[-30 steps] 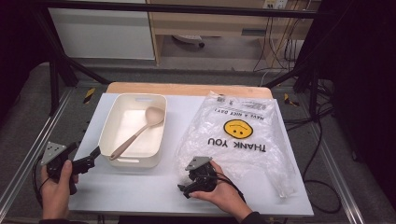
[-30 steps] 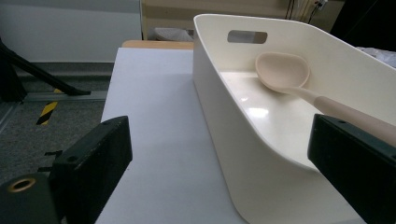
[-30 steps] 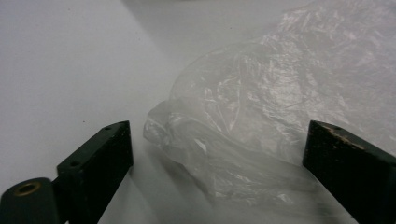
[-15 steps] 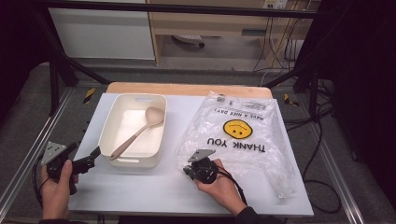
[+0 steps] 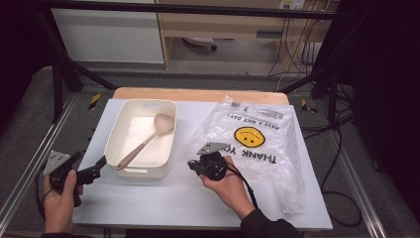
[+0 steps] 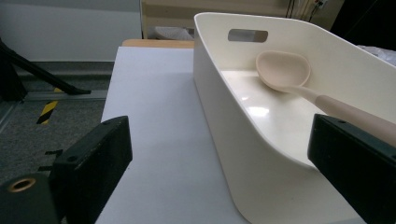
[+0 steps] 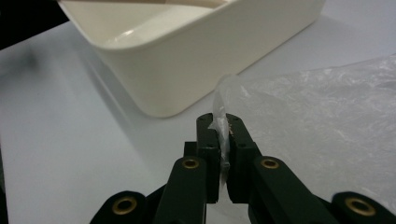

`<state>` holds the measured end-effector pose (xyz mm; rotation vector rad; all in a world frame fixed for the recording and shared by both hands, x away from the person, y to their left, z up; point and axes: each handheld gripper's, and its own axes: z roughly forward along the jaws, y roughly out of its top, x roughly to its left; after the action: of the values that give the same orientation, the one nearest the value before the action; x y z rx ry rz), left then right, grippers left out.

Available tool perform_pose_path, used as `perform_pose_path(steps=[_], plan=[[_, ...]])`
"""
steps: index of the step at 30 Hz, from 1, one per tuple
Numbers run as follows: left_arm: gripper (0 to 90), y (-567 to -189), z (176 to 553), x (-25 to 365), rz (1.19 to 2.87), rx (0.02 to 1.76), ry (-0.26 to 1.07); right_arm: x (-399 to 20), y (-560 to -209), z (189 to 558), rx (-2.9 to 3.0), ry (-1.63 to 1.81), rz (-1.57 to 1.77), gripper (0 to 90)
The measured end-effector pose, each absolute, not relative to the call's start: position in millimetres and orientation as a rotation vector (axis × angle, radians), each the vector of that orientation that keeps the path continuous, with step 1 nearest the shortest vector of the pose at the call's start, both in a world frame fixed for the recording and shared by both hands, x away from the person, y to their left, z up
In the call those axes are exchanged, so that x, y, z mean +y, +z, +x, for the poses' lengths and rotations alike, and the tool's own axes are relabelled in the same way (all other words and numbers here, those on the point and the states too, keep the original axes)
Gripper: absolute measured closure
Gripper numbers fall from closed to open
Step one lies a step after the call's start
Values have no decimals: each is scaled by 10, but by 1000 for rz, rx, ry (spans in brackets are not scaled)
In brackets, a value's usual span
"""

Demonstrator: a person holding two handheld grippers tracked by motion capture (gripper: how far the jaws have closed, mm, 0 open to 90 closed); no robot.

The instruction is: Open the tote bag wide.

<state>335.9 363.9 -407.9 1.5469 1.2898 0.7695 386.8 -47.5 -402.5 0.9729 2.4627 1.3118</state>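
Note:
A clear plastic bag [image 5: 257, 144] printed with a yellow smiley and "THANK YOU" lies flat on the right half of the white table. My right gripper [image 5: 193, 164] is at the bag's near-left edge, and its jaws are shut on a thin fold of the plastic bag [image 7: 327, 107], which sticks up between the right gripper's [image 7: 223, 123] tips. A white tub [image 5: 115, 144] stands to the left with a beige spoon [image 5: 148, 139] leaning inside it. My left gripper [image 5: 99, 166] is open and points at the tub's near-left corner; between its jaws I see the tub [image 6: 224, 121] and the spoon [image 6: 282, 70].
The white tabletop [image 5: 163, 203] ends in a wooden strip [image 5: 198, 94] at the far side. Metal rails run along both sides of the table. A cabinet and cables stand on the floor beyond. The tub's wall [image 7: 196, 60] is close ahead of the right gripper.
The right gripper has shut on the bag's edge, then risen and moved away from the person with the plastic pinched. The left gripper has stayed in place, open.

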Motion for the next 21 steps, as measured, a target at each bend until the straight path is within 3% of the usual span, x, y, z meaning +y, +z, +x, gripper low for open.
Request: perform_pose_path(steps=[21], plan=[[63, -4084, 3368, 3637, 1545, 1292, 765, -99, -3551, 4352, 2301, 1376, 1034, 872]])
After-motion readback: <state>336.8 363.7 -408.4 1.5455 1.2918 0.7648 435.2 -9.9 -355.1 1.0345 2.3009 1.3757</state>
